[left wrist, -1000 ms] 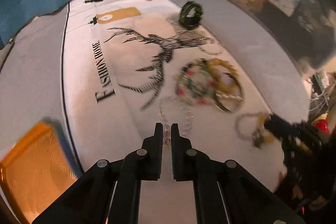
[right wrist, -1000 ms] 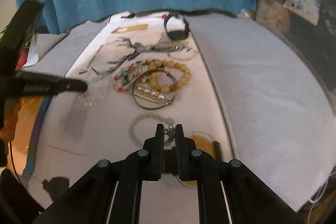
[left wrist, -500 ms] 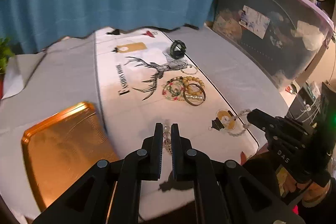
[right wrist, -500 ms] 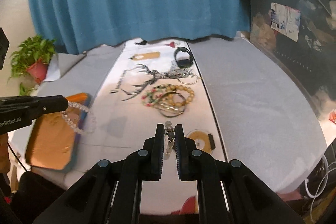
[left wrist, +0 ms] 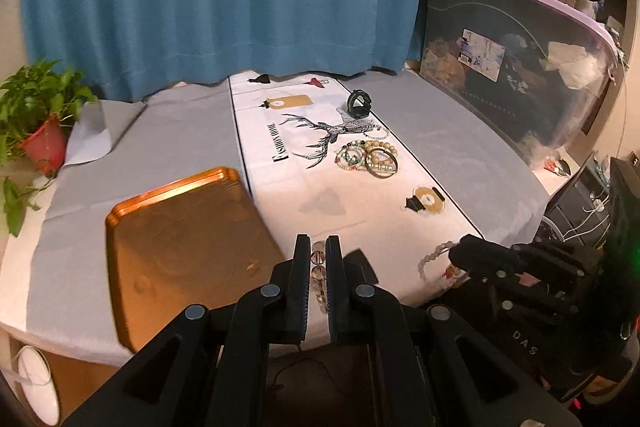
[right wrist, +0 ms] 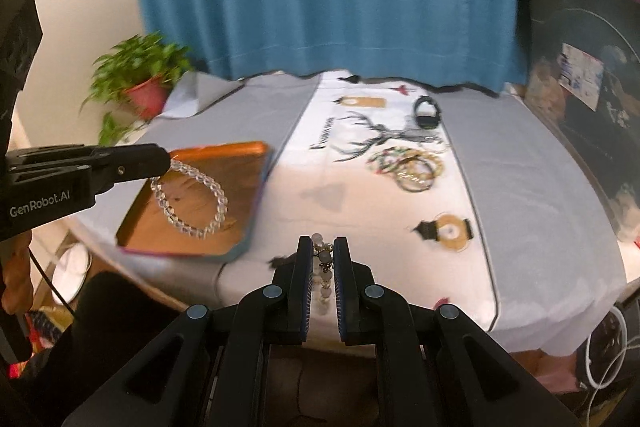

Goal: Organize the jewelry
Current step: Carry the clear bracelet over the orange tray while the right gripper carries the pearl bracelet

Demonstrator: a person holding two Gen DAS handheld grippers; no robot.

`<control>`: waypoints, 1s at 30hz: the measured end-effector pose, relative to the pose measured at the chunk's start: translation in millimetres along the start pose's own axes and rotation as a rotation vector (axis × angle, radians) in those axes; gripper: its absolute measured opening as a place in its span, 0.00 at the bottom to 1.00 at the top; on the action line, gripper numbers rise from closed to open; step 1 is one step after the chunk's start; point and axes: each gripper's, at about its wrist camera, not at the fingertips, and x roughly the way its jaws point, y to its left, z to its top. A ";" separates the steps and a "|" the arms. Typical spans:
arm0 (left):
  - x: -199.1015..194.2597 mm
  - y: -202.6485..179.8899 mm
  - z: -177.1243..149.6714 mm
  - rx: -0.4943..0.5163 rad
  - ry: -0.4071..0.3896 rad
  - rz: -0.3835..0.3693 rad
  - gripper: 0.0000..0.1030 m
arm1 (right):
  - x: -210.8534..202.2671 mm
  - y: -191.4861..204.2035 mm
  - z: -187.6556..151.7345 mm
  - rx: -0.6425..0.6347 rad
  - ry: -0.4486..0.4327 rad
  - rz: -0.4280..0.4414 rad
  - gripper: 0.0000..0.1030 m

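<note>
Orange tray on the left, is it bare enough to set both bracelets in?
Yes. The orange metal tray looks bare across its floor. White runner is also open between the tray and the lantern print. Crowded: the bracelet pile beside the deer print.

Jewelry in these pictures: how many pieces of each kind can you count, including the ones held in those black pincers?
Bead bracelets: 4 (clear bracelet and pale bracelet, both held; tan bracelet and multicoloured bracelet in the pile)
Metal bangle: 1
Thin strand: 1
Dark band: 1
Total: 7
</note>
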 end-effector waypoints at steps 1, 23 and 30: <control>-4.0 0.3 -3.2 0.000 -0.003 0.001 0.05 | -3.7 6.1 -2.9 -0.010 0.000 0.005 0.10; -44.6 32.0 -55.5 -0.063 -0.023 0.022 0.05 | -28.6 75.5 -22.4 -0.150 0.020 0.063 0.10; -40.0 52.5 -63.2 -0.099 -0.013 0.034 0.05 | -17.1 80.8 -22.4 -0.159 0.049 0.067 0.10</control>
